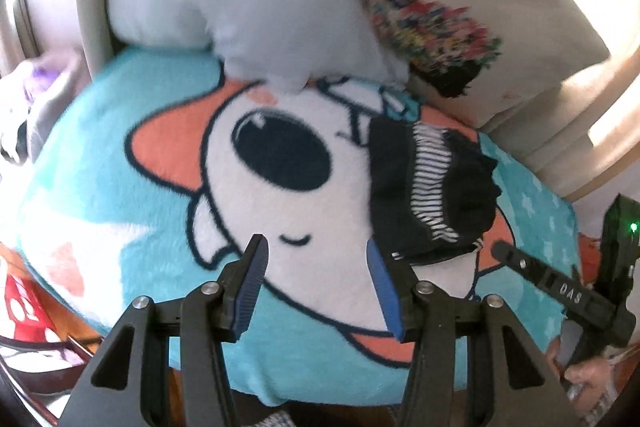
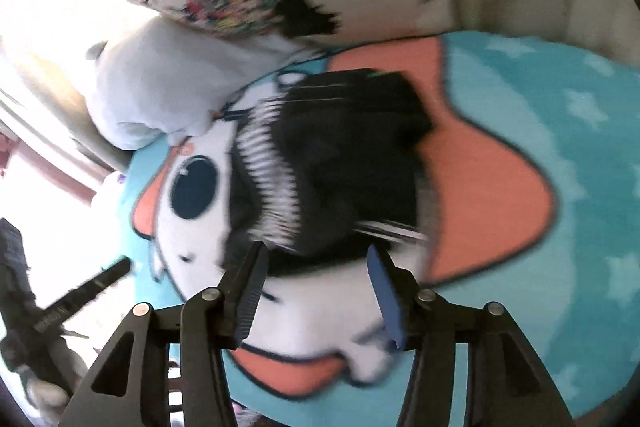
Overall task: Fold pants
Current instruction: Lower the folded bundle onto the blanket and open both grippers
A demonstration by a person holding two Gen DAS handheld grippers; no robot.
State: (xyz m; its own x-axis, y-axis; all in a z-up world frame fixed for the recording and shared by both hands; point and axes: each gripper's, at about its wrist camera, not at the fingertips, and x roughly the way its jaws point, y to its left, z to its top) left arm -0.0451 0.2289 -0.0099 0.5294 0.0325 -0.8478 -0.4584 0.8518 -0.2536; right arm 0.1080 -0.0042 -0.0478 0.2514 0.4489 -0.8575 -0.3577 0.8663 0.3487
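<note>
A: Start with the grippers. How do they stand?

B: The left gripper (image 1: 316, 283) has its jaws spread wide with nothing between the blue pads (image 1: 253, 285). It hangs over the near part of a turquoise cartoon blanket (image 1: 100, 195). The right gripper (image 2: 316, 283) is spread wide too and holds nothing. In the left wrist view it shows at the right edge, a black body with a green light, gripped by a hand (image 1: 588, 373).

A: And the pants?

B: The pants (image 1: 434, 187) lie folded into a small dark bundle on the blanket, with a black-and-white striped band running down the middle. From the left gripper they sit to the far right, just beyond the tip of its right finger. In the right wrist view the pants (image 2: 340, 167) lie straight ahead, their near edge just past the fingertips; whether the fingers touch the cloth I cannot tell, as that view is blurred.

A: What lies around them?

B: The bundle rests on the white face of the printed animal, right of its big dark eye (image 1: 282, 151), with orange patches beside it. At the far side a pale blue-grey cushion (image 1: 240, 7) sits on the blanket's far edge, and a cream pillow with a flower print (image 1: 440, 11) leans to its right.
</note>
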